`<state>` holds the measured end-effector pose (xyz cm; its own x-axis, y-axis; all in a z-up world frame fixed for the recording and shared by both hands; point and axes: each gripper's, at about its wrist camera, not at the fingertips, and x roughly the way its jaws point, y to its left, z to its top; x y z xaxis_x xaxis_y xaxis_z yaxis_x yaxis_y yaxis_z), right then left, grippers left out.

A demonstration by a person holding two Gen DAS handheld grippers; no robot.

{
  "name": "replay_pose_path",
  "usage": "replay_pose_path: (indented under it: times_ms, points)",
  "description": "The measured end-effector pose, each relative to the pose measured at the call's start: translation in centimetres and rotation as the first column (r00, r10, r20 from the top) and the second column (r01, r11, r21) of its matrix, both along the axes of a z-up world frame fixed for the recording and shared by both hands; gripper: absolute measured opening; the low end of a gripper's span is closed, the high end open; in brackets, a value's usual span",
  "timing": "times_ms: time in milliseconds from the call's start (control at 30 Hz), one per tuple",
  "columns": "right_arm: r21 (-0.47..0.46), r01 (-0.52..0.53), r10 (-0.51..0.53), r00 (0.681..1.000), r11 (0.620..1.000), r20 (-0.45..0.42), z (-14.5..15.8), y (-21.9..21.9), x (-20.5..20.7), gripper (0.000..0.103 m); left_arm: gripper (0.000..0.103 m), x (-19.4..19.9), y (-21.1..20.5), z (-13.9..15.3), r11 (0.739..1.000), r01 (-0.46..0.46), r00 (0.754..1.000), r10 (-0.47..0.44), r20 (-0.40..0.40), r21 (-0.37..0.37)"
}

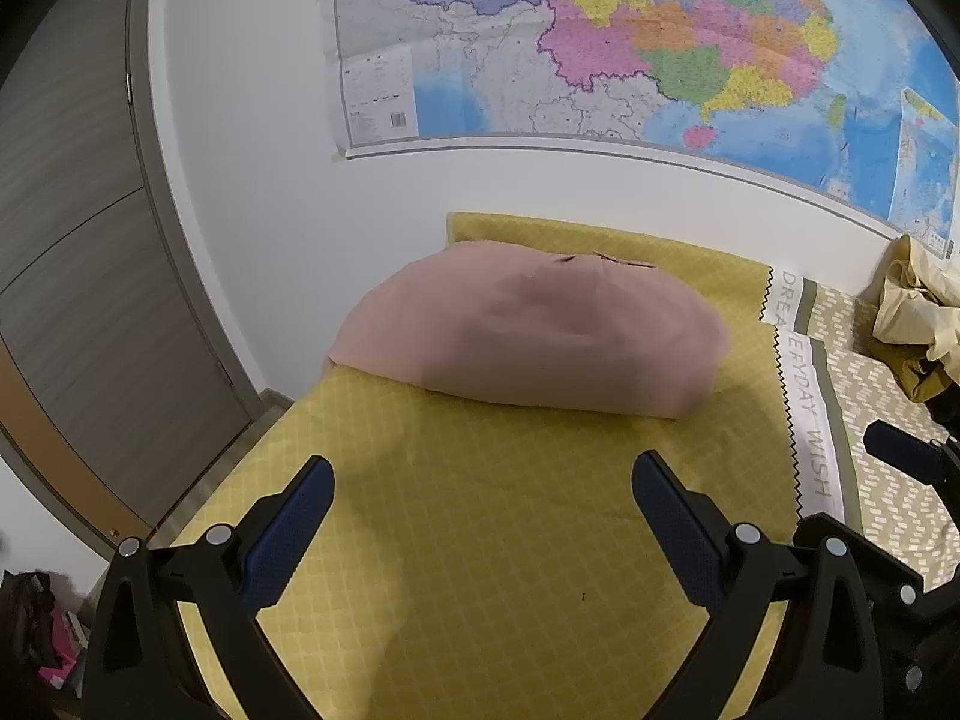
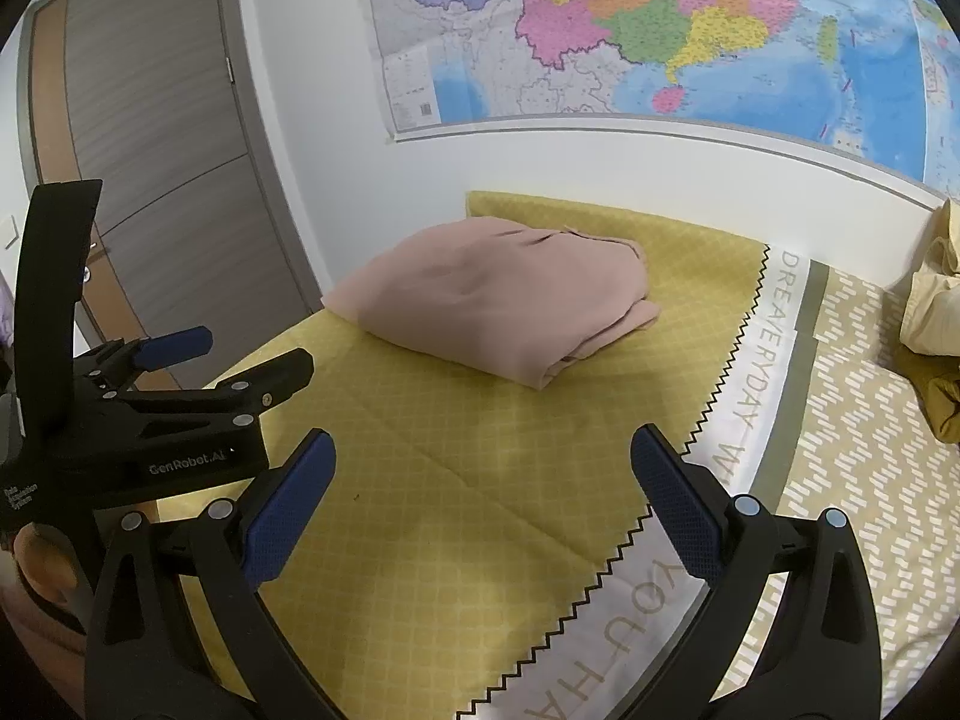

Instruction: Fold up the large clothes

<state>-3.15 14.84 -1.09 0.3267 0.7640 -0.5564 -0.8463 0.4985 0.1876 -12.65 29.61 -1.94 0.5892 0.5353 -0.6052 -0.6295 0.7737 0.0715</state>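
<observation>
A folded dusty-pink garment (image 1: 528,330) lies on the yellow checked cloth (image 1: 492,540) near the wall; it also shows in the right wrist view (image 2: 498,306). My left gripper (image 1: 483,480) is open and empty, held above the cloth a short way in front of the garment. My right gripper (image 2: 483,462) is open and empty, over the cloth to the right of the left gripper (image 2: 180,354), whose body shows at the left of the right wrist view.
A crumpled pale-yellow garment (image 1: 918,312) lies at the far right on a patterned olive-and-white cover (image 2: 852,450). A white band with lettering (image 2: 762,348) borders the yellow cloth. A map (image 1: 600,42) hangs on the wall; a door (image 1: 72,300) stands left.
</observation>
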Motion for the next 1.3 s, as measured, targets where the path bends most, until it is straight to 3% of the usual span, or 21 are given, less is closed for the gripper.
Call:
replay_pose_path:
  times_ms: [1300]
  points:
    - [0.003, -0.007, 0.007, 1.0, 1.0, -0.012, 0.2, -0.39, -0.16, 0.097, 0.096, -0.04, 0.16, -0.13, 1.0, 0.004, 1.0, -0.004, 0.001, -0.012]
